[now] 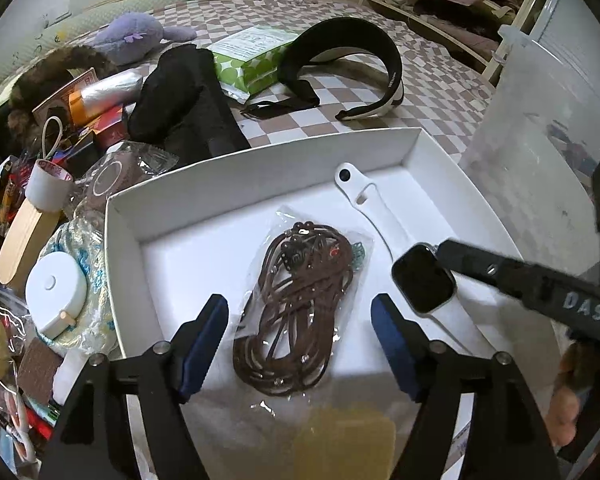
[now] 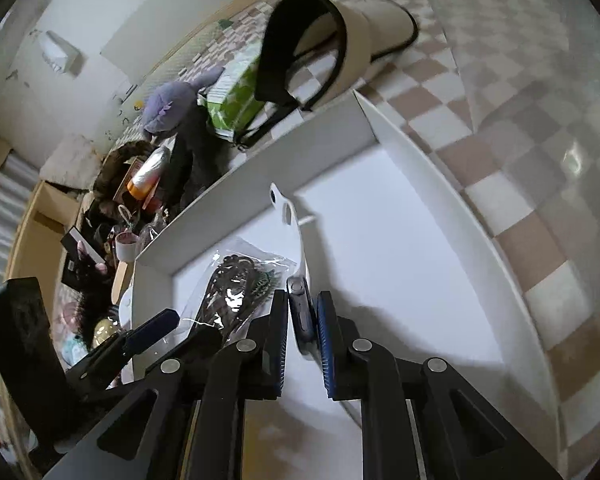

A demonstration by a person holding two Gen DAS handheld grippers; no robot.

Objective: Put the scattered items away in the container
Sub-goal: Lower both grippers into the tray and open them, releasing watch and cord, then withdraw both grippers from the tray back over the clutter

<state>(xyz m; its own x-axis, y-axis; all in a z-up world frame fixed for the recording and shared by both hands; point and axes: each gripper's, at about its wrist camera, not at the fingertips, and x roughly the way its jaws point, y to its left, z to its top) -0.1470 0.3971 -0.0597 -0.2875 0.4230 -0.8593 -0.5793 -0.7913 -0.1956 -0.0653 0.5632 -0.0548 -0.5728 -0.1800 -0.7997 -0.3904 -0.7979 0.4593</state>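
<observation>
Plainly the riskiest thing is the white-strapped smartwatch with the dark square face [image 1: 422, 280], which the right gripper [image 2: 302, 316] holds clenched by its case edge over the floor of the shallow white cardboard box [image 1: 260, 152], near the box's right-hand wall. The pinch is narrow and on a smooth rounded case, so to my eye the watch could twist or slip out, or drop face-down if let go while it hangs tilted; its loose strap end, reaching toward the far corner, might also catch the wall. The left gripper [image 1: 300, 340] stands released, its blue pads either side of the clear plastic bag of coiled brown cord [image 1: 296, 308], which lies inside the box near its front edge. I judge that if this gripper lifts carelessly a pad could snag the crinkly plastic and drag the bag back out. The left wrist view shows the bag whole, the watch face, and the clutter waiting beyond the box's left wall, such as a round white tape measure [image 1: 56, 294]. The right wrist view alone shows the pads pressed onto the watch's side, button and all.
</observation>
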